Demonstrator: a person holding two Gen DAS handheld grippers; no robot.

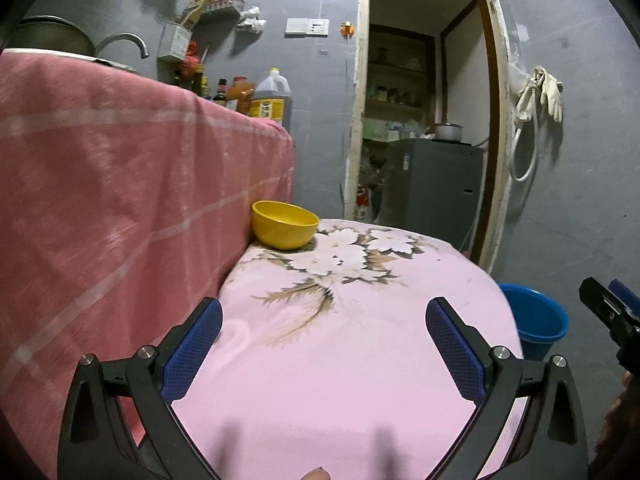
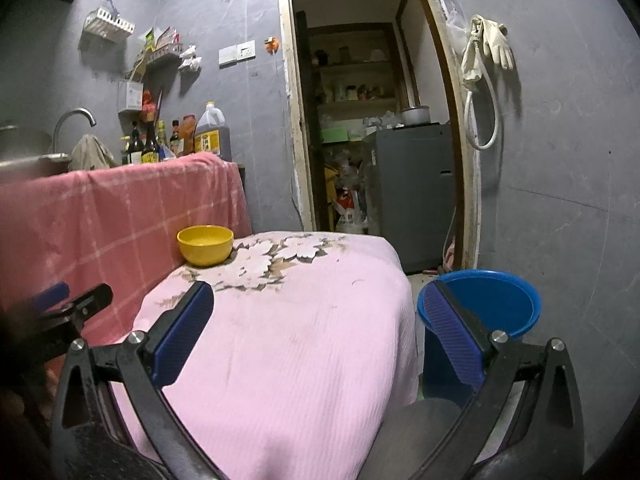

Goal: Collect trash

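A yellow bowl (image 1: 285,225) stands at the far left of a low table covered in pink floral cloth (image 1: 340,360); it also shows in the right wrist view (image 2: 205,245). A blue bucket (image 2: 492,304) stands on the floor to the right of the table, also in the left wrist view (image 1: 538,320). My left gripper (image 1: 324,316) is open and empty above the near part of the cloth. My right gripper (image 2: 318,304) is open and empty over the table's right side, its right finger in front of the bucket. No loose trash shows on the cloth.
A higher counter draped in pink checked cloth (image 1: 120,180) rises left of the table, with bottles (image 2: 176,140) and a sink tap (image 2: 74,120) behind. An open doorway (image 2: 368,120) with a grey appliance (image 2: 412,192) lies ahead. Gloves and a hose (image 2: 484,64) hang on the right wall.
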